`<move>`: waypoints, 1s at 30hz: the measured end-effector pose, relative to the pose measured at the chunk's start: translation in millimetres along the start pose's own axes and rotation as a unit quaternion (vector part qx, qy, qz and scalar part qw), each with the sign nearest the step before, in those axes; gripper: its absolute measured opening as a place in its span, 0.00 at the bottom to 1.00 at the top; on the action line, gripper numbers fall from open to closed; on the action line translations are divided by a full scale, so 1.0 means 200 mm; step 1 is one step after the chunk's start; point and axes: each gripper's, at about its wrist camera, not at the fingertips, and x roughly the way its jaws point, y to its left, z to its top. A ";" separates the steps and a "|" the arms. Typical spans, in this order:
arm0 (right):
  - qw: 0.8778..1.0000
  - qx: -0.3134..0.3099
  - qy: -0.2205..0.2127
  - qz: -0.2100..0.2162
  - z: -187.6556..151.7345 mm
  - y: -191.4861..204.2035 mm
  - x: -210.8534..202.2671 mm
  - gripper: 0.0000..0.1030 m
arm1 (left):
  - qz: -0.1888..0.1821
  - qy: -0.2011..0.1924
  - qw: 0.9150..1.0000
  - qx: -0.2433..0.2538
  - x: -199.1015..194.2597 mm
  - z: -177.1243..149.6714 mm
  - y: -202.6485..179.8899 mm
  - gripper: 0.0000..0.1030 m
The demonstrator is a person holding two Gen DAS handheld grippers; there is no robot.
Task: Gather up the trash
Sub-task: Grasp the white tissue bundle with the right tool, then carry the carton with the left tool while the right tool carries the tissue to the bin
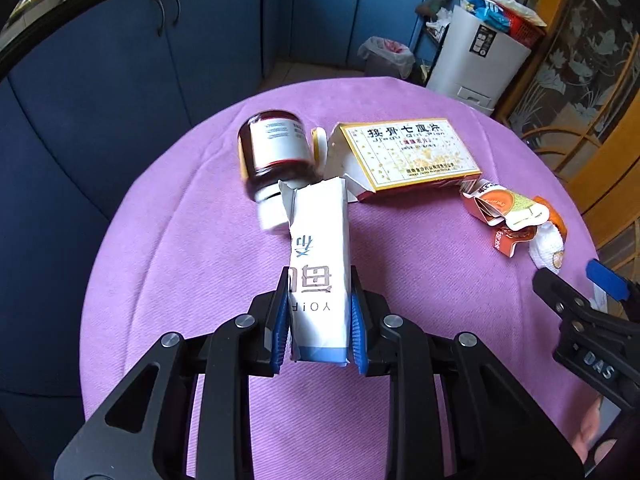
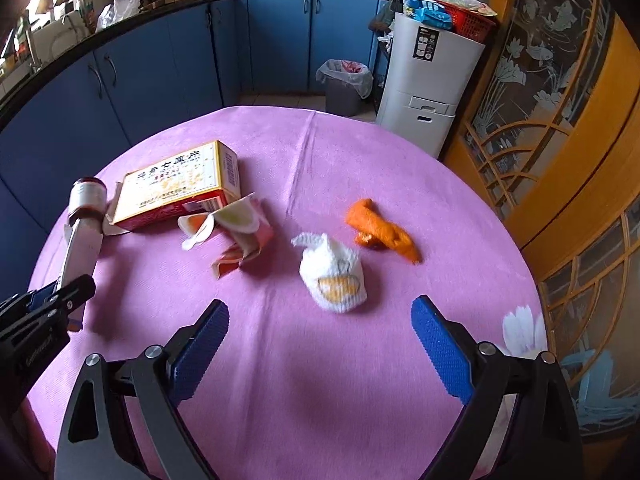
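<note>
My left gripper [image 1: 319,312] is shut on a tall white carton [image 1: 320,264] with grey print, its blue pads pressing both sides. Behind it a dark brown jar [image 1: 276,152] lies on its side beside a yellow and red medicine box [image 1: 412,152]. Torn orange and white packaging [image 1: 508,212] lies to the right. In the right wrist view my right gripper [image 2: 320,344] stands open above the purple cloth, nothing between its pads. Just beyond it sits a white knitted ball [image 2: 334,276], then an orange knitted piece [image 2: 380,228]. The crumpled packaging [image 2: 232,228] and box [image 2: 180,188] lie left.
The round table [image 2: 360,152] wears a purple cloth. Beyond it on the floor stands a grey bin with a plastic liner [image 2: 344,84], next to a white appliance [image 2: 428,76]. Blue cabinets [image 2: 160,64] curve round the back. A wooden glass door [image 2: 560,140] is at right.
</note>
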 end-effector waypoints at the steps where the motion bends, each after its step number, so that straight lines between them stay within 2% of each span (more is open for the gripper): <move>1: 1.000 -0.001 0.005 0.001 0.01 0.00 0.02 0.66 | 0.001 0.002 1.000 -0.001 0.02 0.03 0.00 0.26; 2: 1.000 0.000 0.016 0.009 0.01 0.00 0.05 0.51 | 0.002 0.003 1.000 -0.002 0.03 0.03 0.01 0.26; 5: 1.000 0.000 0.018 0.008 0.01 0.00 0.07 0.42 | 0.006 0.003 1.000 -0.003 0.03 0.03 0.01 0.26; 8: 1.000 -0.009 0.006 -0.001 0.01 0.00 0.04 0.17 | 0.008 0.001 1.000 -0.006 0.03 0.05 0.00 0.26; 21: 0.999 -0.005 -0.022 0.032 -0.07 0.01 -0.19 0.14 | 0.001 -0.014 1.000 0.008 -0.09 0.03 -0.07 0.26; 30: 0.998 0.022 -0.040 0.030 -0.17 -0.15 -0.34 0.14 | -0.008 -0.029 0.999 0.044 -0.20 0.01 -0.27 0.26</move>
